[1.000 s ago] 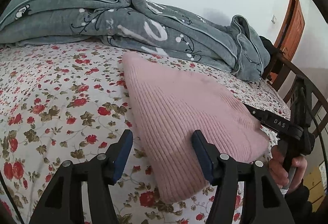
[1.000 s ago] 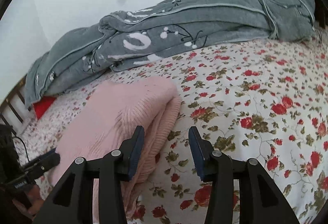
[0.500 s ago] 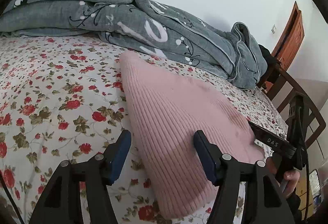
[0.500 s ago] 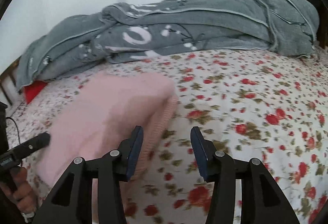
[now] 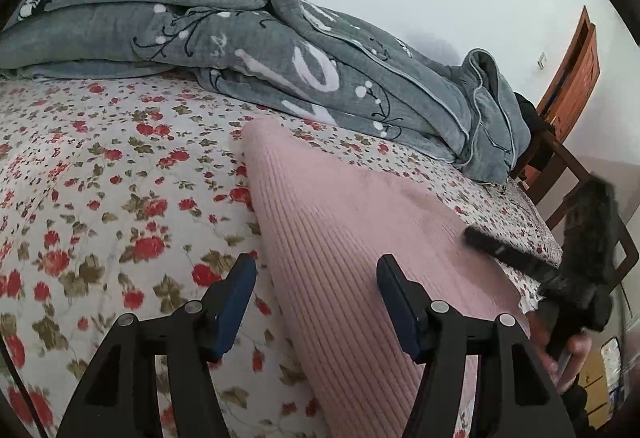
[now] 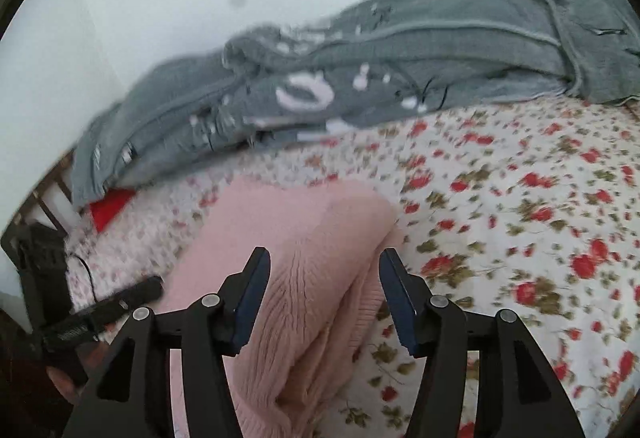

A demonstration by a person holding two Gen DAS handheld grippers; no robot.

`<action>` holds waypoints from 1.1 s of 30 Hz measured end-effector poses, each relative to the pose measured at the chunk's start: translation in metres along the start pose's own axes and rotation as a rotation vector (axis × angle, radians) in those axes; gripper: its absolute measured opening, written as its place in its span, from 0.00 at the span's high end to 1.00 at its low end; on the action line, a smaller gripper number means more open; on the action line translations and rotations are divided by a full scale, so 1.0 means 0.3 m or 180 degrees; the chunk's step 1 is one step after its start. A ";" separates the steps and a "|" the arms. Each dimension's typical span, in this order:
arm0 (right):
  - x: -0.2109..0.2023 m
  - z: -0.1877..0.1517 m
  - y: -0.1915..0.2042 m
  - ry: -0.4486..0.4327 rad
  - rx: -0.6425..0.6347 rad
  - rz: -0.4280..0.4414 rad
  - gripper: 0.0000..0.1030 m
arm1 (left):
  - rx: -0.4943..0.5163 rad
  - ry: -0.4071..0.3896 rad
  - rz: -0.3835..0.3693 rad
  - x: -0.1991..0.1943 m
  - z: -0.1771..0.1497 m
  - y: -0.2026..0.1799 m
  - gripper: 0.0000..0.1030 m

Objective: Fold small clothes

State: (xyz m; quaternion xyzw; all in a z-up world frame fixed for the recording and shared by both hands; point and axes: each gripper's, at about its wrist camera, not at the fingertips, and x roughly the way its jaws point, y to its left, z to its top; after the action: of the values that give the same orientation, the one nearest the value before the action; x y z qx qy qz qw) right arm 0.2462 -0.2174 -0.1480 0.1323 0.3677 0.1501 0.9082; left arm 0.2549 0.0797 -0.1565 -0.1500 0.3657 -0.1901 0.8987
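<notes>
A folded pink ribbed sweater [image 5: 340, 222] lies on the floral bed sheet [image 5: 100, 197]. My left gripper [image 5: 317, 266] is open over its near left edge, one pad above the sheet and the other above the knit, neither pressing. In the right wrist view the sweater [image 6: 304, 222] shows its rounded fold. My right gripper [image 6: 324, 258] hovers over that fold with its jaws opening; the knit lies below and between the pads, which do not press on it. A black finger [image 5: 504, 252] of the right gripper crosses the sweater's far corner, held by a hand [image 5: 568, 358].
A bunched grey patterned blanket [image 5: 280, 49] runs along the wall side of the bed [image 6: 400, 69]. A red item [image 6: 110, 207] peeks from under it. A dark wooden frame [image 5: 560, 165] and a wooden door [image 5: 576, 77] stand past the bed's end.
The right gripper's jaws have spread wider and it has shifted so the sweater's fold sits between them. The left gripper has drifted a little along the sweater's edge, still open.
</notes>
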 end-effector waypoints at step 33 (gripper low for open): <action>0.172 0.082 -0.056 0.0269 -0.0125 -0.0229 0.70 | 0.0195 0.0434 0.0600 0.286 0.225 0.007 0.66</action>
State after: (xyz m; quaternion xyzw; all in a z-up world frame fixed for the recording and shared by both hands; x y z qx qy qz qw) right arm 0.3020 -0.2171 -0.1693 0.0948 0.4072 0.1301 0.8990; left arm 0.3601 0.0515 -0.1624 -0.0741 0.4325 -0.1257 0.8898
